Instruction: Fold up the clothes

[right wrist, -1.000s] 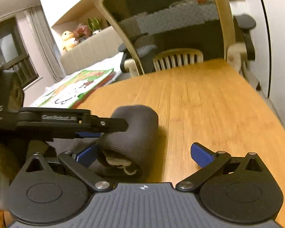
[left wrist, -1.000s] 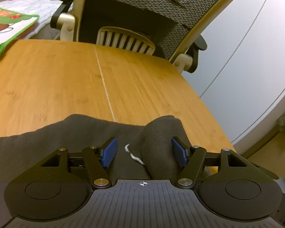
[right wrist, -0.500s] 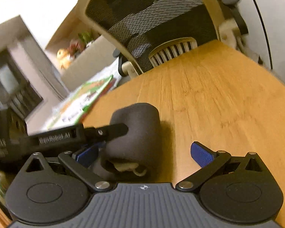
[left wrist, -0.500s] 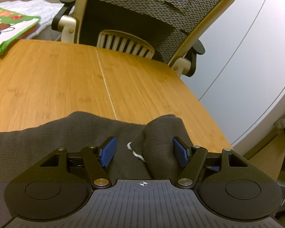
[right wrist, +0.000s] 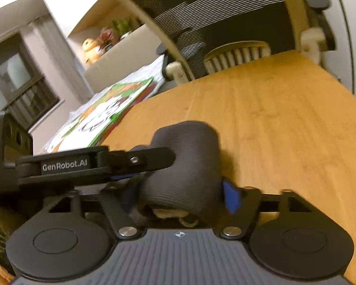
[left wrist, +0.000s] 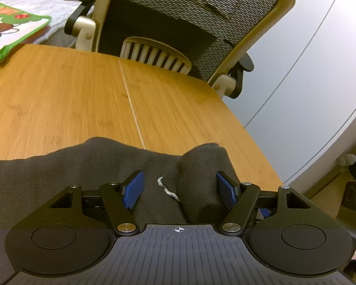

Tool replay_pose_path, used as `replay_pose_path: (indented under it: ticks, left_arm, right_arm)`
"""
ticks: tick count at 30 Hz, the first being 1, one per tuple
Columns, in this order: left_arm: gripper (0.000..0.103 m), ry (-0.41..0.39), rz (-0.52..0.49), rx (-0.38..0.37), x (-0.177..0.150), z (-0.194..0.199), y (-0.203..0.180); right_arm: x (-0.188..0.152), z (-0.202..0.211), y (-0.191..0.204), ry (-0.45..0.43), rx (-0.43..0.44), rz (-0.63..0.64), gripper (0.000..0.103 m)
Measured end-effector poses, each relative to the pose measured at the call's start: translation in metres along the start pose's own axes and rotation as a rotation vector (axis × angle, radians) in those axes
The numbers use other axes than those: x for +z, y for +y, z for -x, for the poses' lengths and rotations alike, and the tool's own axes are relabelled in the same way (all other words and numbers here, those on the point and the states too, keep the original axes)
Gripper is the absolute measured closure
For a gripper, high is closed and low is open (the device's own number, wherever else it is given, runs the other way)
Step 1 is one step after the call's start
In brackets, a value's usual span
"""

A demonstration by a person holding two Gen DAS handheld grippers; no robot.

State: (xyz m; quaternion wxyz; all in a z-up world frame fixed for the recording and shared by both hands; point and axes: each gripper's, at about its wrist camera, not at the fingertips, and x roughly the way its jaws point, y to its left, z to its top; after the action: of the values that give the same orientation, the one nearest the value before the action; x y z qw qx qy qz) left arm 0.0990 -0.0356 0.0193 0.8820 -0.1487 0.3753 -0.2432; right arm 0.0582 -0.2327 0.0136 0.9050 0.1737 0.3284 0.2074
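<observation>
One dark grey ribbed garment (left wrist: pixel 66 173) was laid along the near edge of the wooden tabletop (left wrist: pixel 66 99), its right end rolled up into a thick bundle (right wrist: pixel 187 163). The left tool (left wrist: pixel 179 190) was held with its blue pads (left wrist: pixel 134 188) spread partly apart, the roll lying against the right pad and flat cloth beneath the left one; no firm pinch was evident, so the cloth was judged merely straddled, probably to steady it. The right tool (right wrist: pixel 180 197) was closed in on the bundle from its open end, both pads appearing pressed to its sides, presumably so that the roll could be lifted or turned over. A white drawstring (left wrist: pixel 166 188) was exposed beside the roll. One mesh office chair (left wrist: pixel 192 21) and one picture book (left wrist: pixel 4 33) were counted beyond the tabletop.
</observation>
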Motion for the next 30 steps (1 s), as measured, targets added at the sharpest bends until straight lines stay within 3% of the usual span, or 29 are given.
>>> replay_pose_path:
  ticks: [5, 9, 15, 22, 26, 30]
  left_arm:
    - [0.02, 0.013, -0.004, -0.005, 0.001, -0.002, -0.008]
    - [0.018, 0.013, 0.001, -0.022, 0.001, 0.0, -0.014]
    - [0.016, -0.044, 0.033, 0.038, 0.014, 0.017, -0.004]
    - [0.015, -0.04, -0.037, 0.058, 0.015, 0.013, -0.02]
    - [0.013, -0.032, -0.075, 0.116, 0.012, 0.007, -0.017]
    - [0.013, -0.026, -0.076, 0.131, 0.009, 0.004, -0.011]
  right_arm:
    - [0.002, 0.009, 0.006, -0.001, -0.022, 0.086, 0.05]
    - [0.005, 0.019, 0.008, -0.003, -0.09, 0.172, 0.05]
    - [-0.005, 0.023, 0.037, -0.021, -0.223, 0.43, 0.049]
    - [-0.02, 0.013, 0.07, -0.032, -0.293, 0.654, 0.048]
    - [-0.016, 0.015, 0.066, -0.026, -0.261, 0.618, 0.045]
    - [-0.01, 0.031, 0.064, -0.057, -0.195, 0.571, 0.033]
